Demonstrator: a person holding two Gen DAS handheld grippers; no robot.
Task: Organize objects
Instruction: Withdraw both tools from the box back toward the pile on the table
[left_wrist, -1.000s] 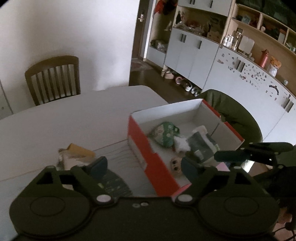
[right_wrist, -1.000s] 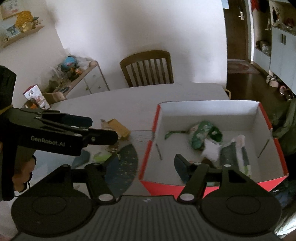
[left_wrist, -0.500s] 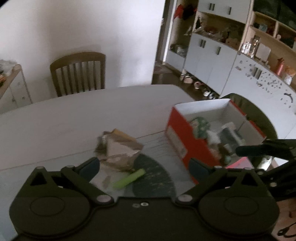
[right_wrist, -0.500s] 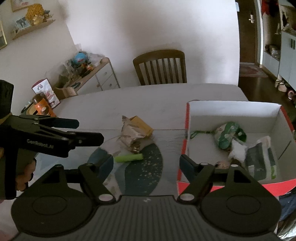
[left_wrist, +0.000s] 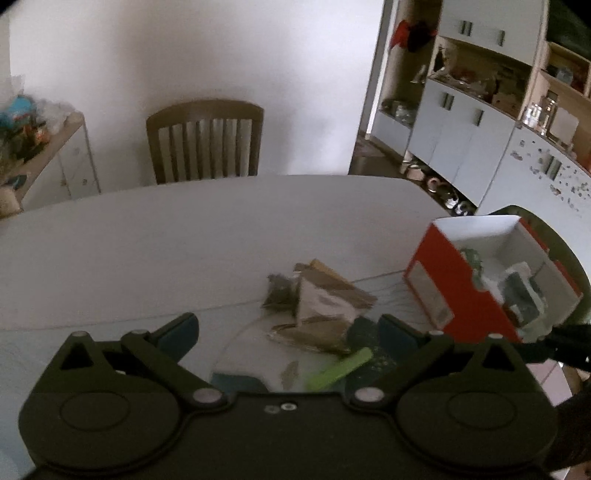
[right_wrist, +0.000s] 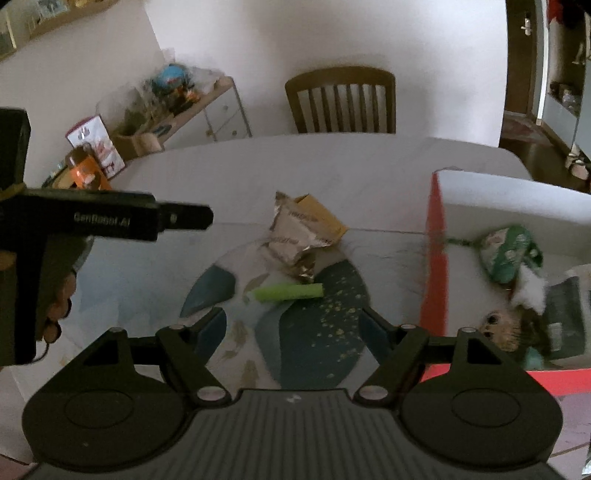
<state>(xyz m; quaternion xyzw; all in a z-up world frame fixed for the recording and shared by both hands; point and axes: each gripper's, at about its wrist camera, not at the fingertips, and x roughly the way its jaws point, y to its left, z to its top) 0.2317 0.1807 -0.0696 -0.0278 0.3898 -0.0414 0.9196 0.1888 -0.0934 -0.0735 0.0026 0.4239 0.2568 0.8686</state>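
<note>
The red box (right_wrist: 436, 258) is taken as the landmark. It stands open-topped at the right side of the tabletop (left_wrist: 184, 229) and is already loaded with a green patterned pouch (right_wrist: 509, 254), a white fluffy piece (right_wrist: 532, 291) and a dark packet (right_wrist: 565, 314) — evidently it serves as the collecting place, which is why sorted things are gathered inside it rather than spread about.

Left of the box, on a round blue-green mat (right_wrist: 295, 314), three loose things are left: a green stick (right_wrist: 290, 292) lying flat nearest the cameras, a crumpled foil wrapper (right_wrist: 295, 236) just beyond it, and a yellow card packet (right_wrist: 321, 214) partly under the wrapper. They are judged to be what is still to be tidied.

The left claw (left_wrist: 288, 326) is held with its jaws fully apart and nothing between them, aimed down over the wrapper and the stick; its jaws have just been opening, so a pick-up appears to be prepared. The right claw (right_wrist: 293, 326) is likewise spread and empty, its jaws also lately widened, with the green stick lying ahead between its fingers but not touched. Both are held well clear of the box, apparently so that the loose pile can be approached freely. Which item is meant for which claw cannot be told — the stick seems the easier grasp.
</note>
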